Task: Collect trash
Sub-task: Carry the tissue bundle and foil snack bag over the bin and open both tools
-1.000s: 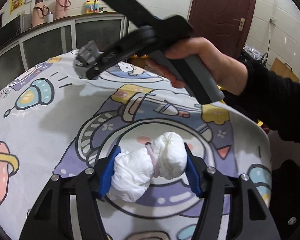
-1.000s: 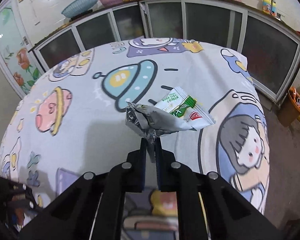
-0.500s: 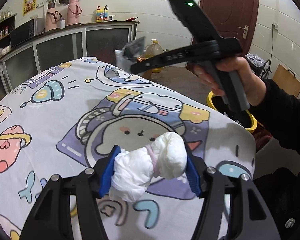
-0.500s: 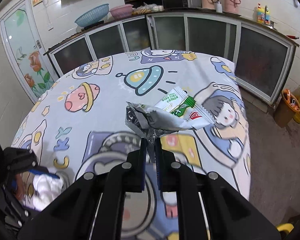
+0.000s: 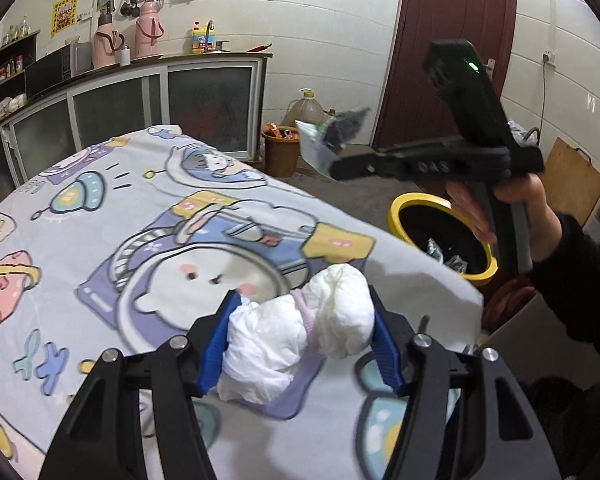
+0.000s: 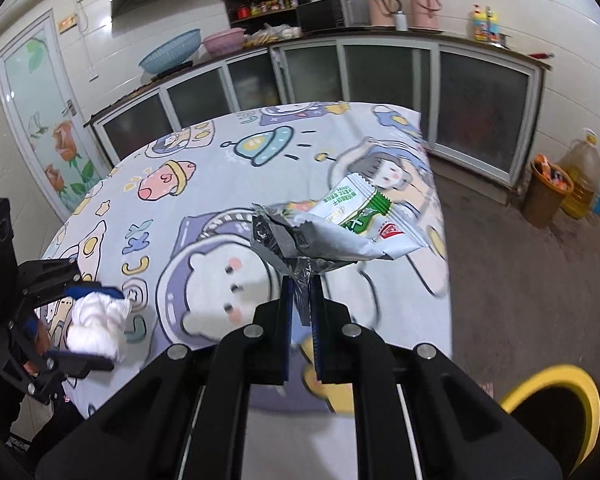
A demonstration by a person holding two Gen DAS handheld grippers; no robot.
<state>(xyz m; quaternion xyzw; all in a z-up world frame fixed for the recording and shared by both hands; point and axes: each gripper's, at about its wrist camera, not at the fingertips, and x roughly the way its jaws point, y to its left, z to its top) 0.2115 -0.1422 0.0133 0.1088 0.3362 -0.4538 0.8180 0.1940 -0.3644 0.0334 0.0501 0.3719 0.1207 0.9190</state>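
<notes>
My left gripper [image 5: 304, 336] is shut on a white tied bag of trash [image 5: 300, 338] and holds it above the cartoon tablecloth [image 5: 100, 240]. My right gripper [image 6: 301, 300] is shut on a silver and green snack wrapper [image 6: 340, 232], held in the air past the table's edge. In the left wrist view the right gripper [image 5: 332, 168] and wrapper [image 5: 320, 140] are at upper right, above and left of a yellow-rimmed black bin [image 5: 440, 236] on the floor. The bin's rim [image 6: 548, 384] shows at lower right in the right wrist view.
A brown bucket [image 5: 280, 148] and an oil jug [image 5: 306, 110] stand on the floor by the glass-fronted cabinets [image 5: 148, 104]. A dark red door [image 5: 452, 40] is behind the bin. A wooden board [image 5: 572, 180] leans at the right wall.
Both grippers have pulled back toward the table's edge, still holding their trash. The right gripper swung right, and the yellow bin has come into its view.
</notes>
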